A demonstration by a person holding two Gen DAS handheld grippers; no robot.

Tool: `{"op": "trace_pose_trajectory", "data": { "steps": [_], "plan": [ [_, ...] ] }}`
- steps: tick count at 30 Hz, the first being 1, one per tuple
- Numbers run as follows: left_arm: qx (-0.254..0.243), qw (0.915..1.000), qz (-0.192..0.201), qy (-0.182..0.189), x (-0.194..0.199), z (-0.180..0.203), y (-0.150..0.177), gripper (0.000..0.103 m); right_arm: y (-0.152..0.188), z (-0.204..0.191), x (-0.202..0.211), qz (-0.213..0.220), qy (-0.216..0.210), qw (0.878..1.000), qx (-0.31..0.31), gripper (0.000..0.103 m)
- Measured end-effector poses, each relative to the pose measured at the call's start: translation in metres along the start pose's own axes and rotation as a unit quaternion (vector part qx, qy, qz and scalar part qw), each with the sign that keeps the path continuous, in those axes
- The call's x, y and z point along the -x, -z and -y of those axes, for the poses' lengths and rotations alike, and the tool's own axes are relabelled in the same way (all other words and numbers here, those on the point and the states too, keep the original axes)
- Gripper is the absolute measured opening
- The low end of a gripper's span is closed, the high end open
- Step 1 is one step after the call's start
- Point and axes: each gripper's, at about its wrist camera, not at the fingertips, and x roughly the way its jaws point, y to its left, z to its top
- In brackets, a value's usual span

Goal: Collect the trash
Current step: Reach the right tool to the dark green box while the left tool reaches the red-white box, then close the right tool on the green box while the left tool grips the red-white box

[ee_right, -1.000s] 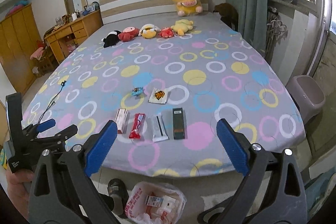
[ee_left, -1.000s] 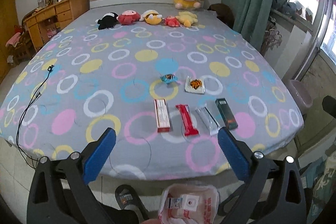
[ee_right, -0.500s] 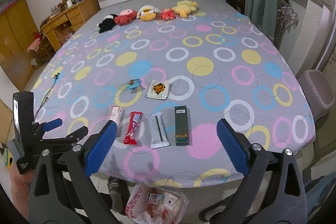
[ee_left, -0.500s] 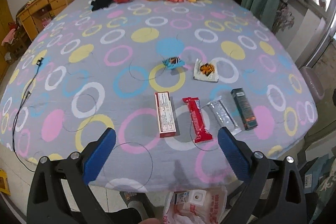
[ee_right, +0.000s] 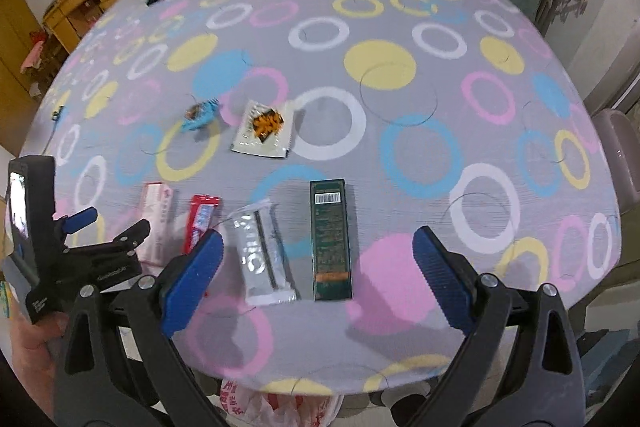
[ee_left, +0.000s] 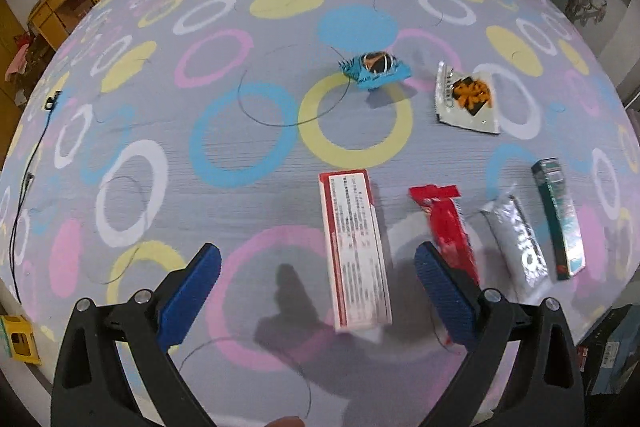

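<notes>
Left wrist view first: my left gripper [ee_left: 316, 291] is spread wide with nothing between the pads, hanging low over the ring-patterned bedspread [ee_left: 248, 163]. The red-and-white carton [ee_left: 354, 247] lies flat dead ahead, its near end right between my fingertips, so I judge it the first pick. At one o'clock from it sits the red snack wrapper [ee_left: 446, 227], then the silver foil packet [ee_left: 516, 239] and the dark green box [ee_left: 558, 217], side by side in a row. Farther out at twelve o'clock are the crumpled blue wrapper [ee_left: 376, 69] and, at one o'clock, the white sachet with orange print [ee_left: 466, 99]. Six pieces, all on the bed.

Right wrist view now: my right gripper [ee_right: 316, 279] is just as wide open and empty, hovering over the silver foil packet [ee_right: 262, 255] and the dark green box [ee_right: 332, 239]. At nine o'clock my left gripper [ee_right: 86, 223] shows over the pink-looking side of the carton [ee_right: 158, 223]. At six o'clock, below the bed edge, the plastic trash bag [ee_right: 280, 407] shows on the floor; I can't make out its contents.

My call: collection of this lot is barely started, nothing gripped, all six still to be lifted and dropped in the bag.
</notes>
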Motion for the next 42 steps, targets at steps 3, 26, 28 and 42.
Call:
{"op": "trace_pose_trajectory", "data": {
  "steps": [3, 26, 28, 42],
  "plan": [
    [-0.004, 0.9999, -0.01, -0.002, -0.015, 0.003, -0.005, 0.095, -0.006, 0.001, -0.022, -0.017, 0.008, 1.0, -0.002, 0.093],
    [0.009, 0.9993, -0.032, 0.016, -0.06, 0.003, -0.007, 0.092, 0.002, 0.008, -0.143, -0.131, 0.054, 0.99, -0.004, 0.095],
    [0.009, 0.9993, -0.031, 0.02, -0.059, 0.003, -0.007, 0.086, 0.004, 0.006, -0.142, -0.128, 0.055, 0.99, -0.001, 0.093],
    [0.01, 0.9985, -0.02, 0.05, -0.031, 0.011, 0.002, 0.033, 0.009, -0.03, -0.128, -0.119, 0.064, 0.991, 0.022, 0.034]
  ]
}}
